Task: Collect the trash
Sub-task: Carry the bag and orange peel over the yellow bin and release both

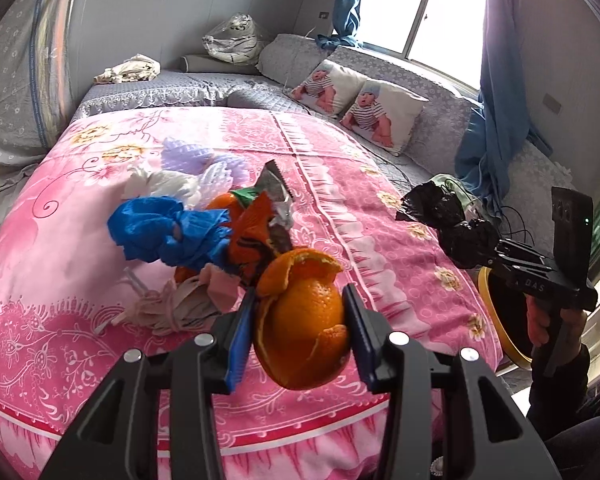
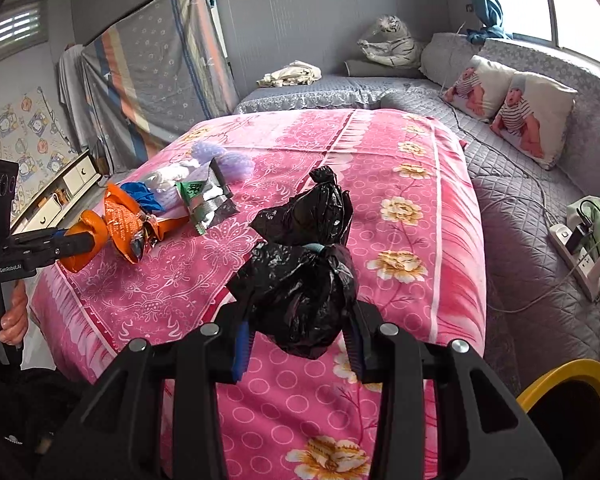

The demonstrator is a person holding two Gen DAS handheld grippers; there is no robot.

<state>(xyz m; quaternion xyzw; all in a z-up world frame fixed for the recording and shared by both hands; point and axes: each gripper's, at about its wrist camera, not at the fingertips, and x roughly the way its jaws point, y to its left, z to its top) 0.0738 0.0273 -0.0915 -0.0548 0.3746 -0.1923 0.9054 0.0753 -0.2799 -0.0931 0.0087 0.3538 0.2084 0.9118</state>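
A pink floral bedspread [image 2: 400, 184] covers the bed, with two baby-print cushions [image 2: 512, 112] propped on a grey quilted bench beneath the window [image 1: 432, 4]. A power strip [image 2: 576, 252] lies on the quilt near blue curtains [image 1: 496, 120].

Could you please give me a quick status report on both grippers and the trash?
Left gripper shut on orange peel. Right gripper shut on black bag. More trash on bed. Yellow-rimmed bin unobstructed.

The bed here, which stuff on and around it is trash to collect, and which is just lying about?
Trash job:
- orange peel, in the left gripper
- black bag, in the right gripper
- blue plastic
- orange wrapper
- foil packet
- yellow-rimmed bin

Lying about:
- baby-print pillows
- power strip
- tiger toy
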